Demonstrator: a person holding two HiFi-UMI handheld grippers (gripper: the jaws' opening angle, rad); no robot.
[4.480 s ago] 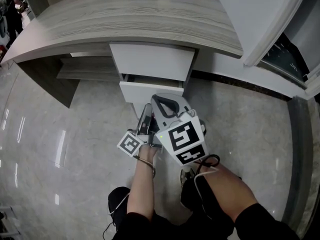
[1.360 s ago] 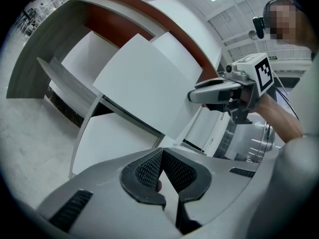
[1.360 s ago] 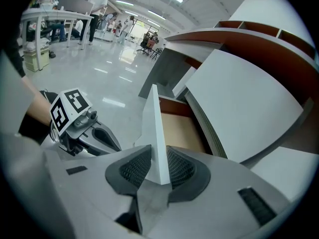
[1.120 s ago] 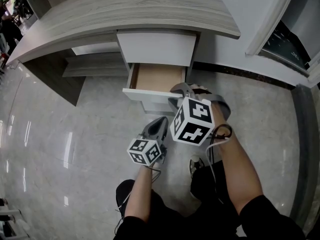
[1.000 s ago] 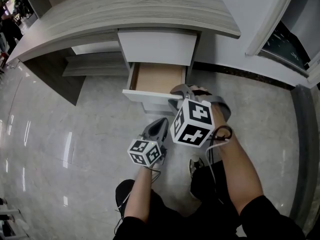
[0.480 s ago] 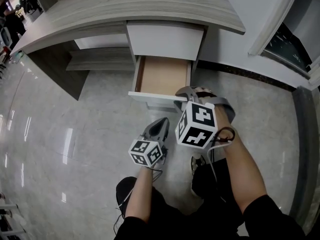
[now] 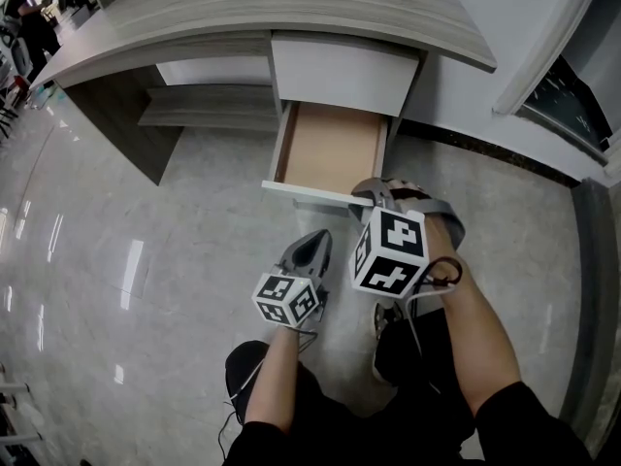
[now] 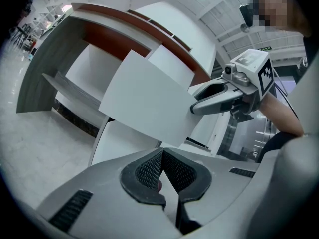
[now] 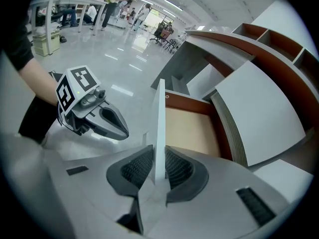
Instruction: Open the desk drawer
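While the drawer [image 7: 335,144] stands pulled out under the worktop [image 7: 291,13], the right tool [image 9: 159,169] grips its white front panel [image 9: 160,118], jaws having just been closing on it. At 8 o'clock of it, the left tool [image 7: 312,246] hangs clenched, empty, over the floor [image 7: 146,260].

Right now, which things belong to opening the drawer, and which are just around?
Job: drawer, pulled open; drawer front; right gripper, jaws just been closing on that front.
Around: left gripper, shut and empty; desk top; side shelf; floor.
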